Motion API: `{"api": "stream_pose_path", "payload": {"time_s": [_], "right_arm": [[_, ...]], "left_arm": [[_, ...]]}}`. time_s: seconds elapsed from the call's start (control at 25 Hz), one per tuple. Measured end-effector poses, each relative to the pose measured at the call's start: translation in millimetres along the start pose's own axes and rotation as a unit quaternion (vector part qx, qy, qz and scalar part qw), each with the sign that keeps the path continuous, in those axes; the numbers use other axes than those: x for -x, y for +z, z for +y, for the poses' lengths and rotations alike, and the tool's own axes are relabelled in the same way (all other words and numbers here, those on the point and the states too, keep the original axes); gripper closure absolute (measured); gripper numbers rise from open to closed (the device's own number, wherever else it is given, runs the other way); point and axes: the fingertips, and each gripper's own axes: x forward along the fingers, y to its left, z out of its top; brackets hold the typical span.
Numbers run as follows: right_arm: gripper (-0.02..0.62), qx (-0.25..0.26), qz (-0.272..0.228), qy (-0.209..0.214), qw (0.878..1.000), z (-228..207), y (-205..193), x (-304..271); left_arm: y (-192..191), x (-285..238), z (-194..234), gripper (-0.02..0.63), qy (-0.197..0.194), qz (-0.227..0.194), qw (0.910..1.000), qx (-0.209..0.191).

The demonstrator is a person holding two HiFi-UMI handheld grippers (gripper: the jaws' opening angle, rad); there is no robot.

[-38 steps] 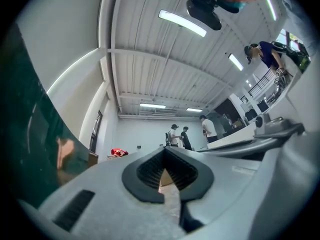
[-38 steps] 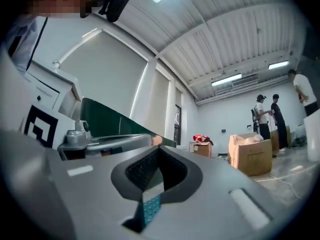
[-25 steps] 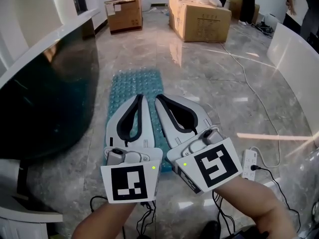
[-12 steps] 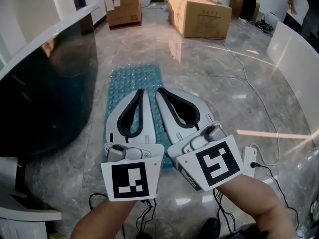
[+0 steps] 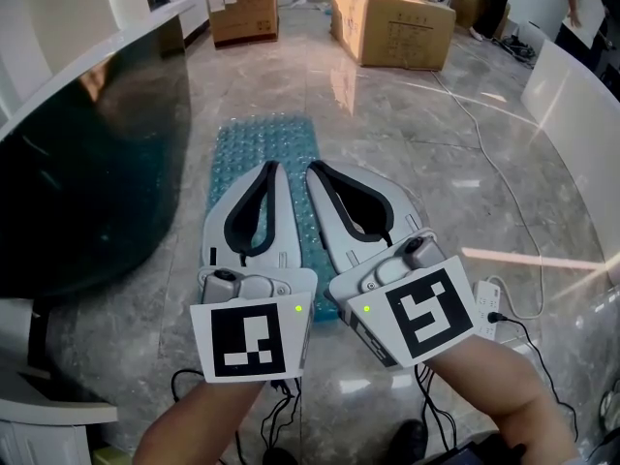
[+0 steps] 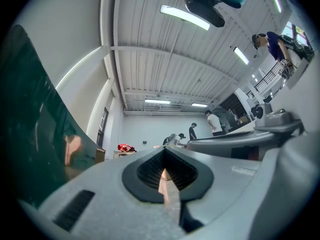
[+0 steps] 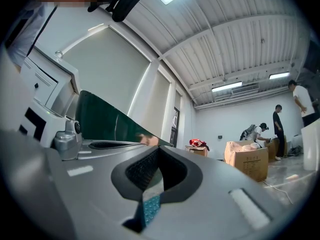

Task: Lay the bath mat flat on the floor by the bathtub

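Observation:
The teal bubbled bath mat [image 5: 266, 143] lies flat on the marble floor beside the dark green bathtub [image 5: 87, 163], its near end hidden under my grippers. Both grippers hover side by side above the mat's near half. My left gripper [image 5: 271, 167] is shut with nothing between its pads. The right gripper [image 5: 311, 168] is shut and empty too. In the left gripper view the left gripper [image 6: 164, 152] shows only a thin slit of floor between the closed pads. In the right gripper view a sliver of the mat [image 7: 150, 206] shows below the closed right gripper [image 7: 159, 152].
Two cardboard boxes [image 5: 392, 27] [image 5: 242, 8] stand at the far end of the floor. A white cable [image 5: 484, 163] runs to a power strip [image 5: 487, 308] at the right. A white curved panel [image 5: 576, 124] borders the right side. People stand far back [image 7: 277, 129].
The head camera's aim has shifted slightly. Both grippers stay shut over the near part of the mat, and the mat has not moved.

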Motion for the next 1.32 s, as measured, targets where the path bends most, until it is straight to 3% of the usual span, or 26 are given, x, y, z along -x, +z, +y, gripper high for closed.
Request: {"api": "stream_pose_path", "payload": {"time_s": [1.32], "right_arm": [[0.588, 0.006, -0.005, 0.002, 1.000, -1.7, 1.0, -4.0]], "left_arm": [[-9.2, -4.2, -6.5, 0.601, -0.007, 0.009, 0.9999, 0.000]]}}
